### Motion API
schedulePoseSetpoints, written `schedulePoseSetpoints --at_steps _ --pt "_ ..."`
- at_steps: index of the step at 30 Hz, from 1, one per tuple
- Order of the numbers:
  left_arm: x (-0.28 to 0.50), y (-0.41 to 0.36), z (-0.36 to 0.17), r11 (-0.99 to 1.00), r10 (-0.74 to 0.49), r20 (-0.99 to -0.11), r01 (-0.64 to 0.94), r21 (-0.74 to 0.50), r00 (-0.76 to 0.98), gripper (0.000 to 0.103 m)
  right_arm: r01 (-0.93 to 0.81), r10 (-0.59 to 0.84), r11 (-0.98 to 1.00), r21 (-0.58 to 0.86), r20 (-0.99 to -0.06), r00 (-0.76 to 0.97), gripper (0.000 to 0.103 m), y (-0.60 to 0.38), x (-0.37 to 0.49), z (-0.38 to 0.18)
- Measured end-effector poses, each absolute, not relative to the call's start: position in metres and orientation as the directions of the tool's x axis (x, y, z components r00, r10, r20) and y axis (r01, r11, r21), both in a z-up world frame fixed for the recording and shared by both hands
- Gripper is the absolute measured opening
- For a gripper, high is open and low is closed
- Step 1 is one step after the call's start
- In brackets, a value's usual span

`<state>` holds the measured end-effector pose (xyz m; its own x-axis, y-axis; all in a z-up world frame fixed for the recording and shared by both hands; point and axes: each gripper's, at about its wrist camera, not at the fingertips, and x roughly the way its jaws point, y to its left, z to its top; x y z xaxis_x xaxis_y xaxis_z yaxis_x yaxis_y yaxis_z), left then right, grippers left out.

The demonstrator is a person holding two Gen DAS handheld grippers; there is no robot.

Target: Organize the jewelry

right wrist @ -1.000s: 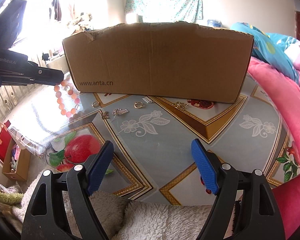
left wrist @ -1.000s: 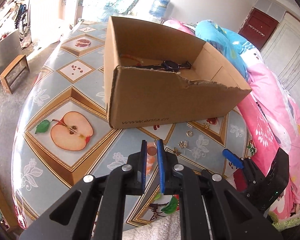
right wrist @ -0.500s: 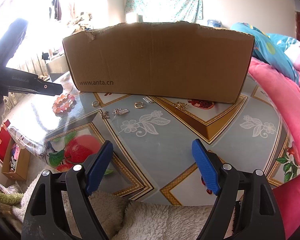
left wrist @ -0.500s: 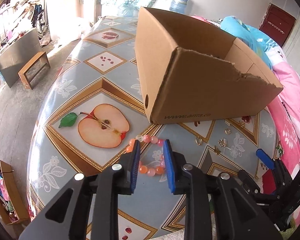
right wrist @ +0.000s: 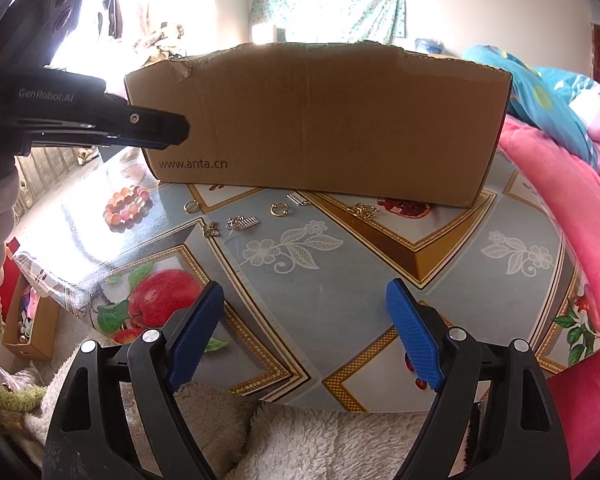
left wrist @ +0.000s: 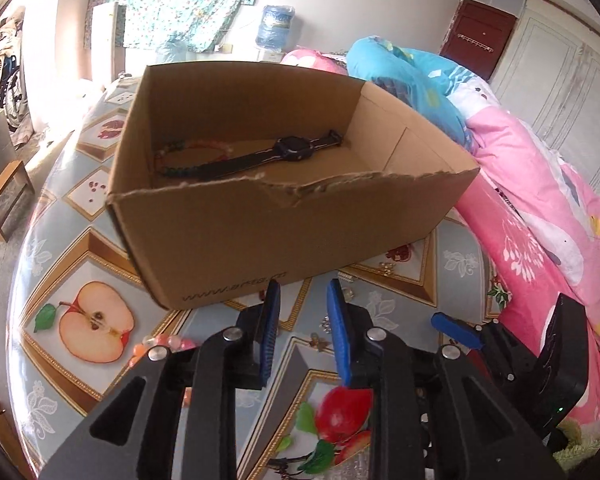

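A torn brown cardboard box point(left wrist: 280, 232) stands open on the fruit-patterned table point(right wrist: 340, 280). Inside lie a black watch point(left wrist: 292, 148) and braided bracelets point(left wrist: 188, 152). A pink-orange bead bracelet point(right wrist: 126, 208) rests on the table left of the box front, below and left of my left gripper point(left wrist: 303, 300). That gripper hovers before the box wall, its jaws a little apart with nothing between them. My right gripper point(right wrist: 304, 308) stands wide open and empty over the table's near edge. Small gold and silver pieces lie along the box front: a ring point(right wrist: 190, 206), a butterfly charm point(right wrist: 211, 231) and a hoop point(right wrist: 277, 209).
Pink and blue bedding point(left wrist: 540, 208) is piled against the table's right side. A fluffy white cloth point(right wrist: 300, 440) lies under the right gripper at the near edge. A small wooden stool point(left wrist: 4, 200) and a box of clutter point(right wrist: 32, 328) sit on the floor to the left.
The left gripper, shut on the hanging bead bracelet a second ago, opened, left it on the table and swung right toward the box front. The right gripper kept still.
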<state>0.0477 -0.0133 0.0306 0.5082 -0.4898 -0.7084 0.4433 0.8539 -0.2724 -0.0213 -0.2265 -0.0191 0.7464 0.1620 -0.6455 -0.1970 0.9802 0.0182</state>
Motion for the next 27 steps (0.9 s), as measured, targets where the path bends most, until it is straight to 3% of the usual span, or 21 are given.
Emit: schedulePoseSetpoints --at_steps 7,27 --pt "0.062 -0.053 0.032 0.789 -0.572 -0.686 0.531 -0.309 0.451 0.023 -0.196 0.162 0.98 0.019 -0.643 0.748 0.079 -0.228 -0.022 -0.02" --pt "0.077 -0.068 0.036 0.803 -0.568 -0.667 0.504 -0.319 0.482 0.023 -0.211 0.178 0.977 0.025 -0.641 0.747 0.08 -0.234 -0.026 -0.021"
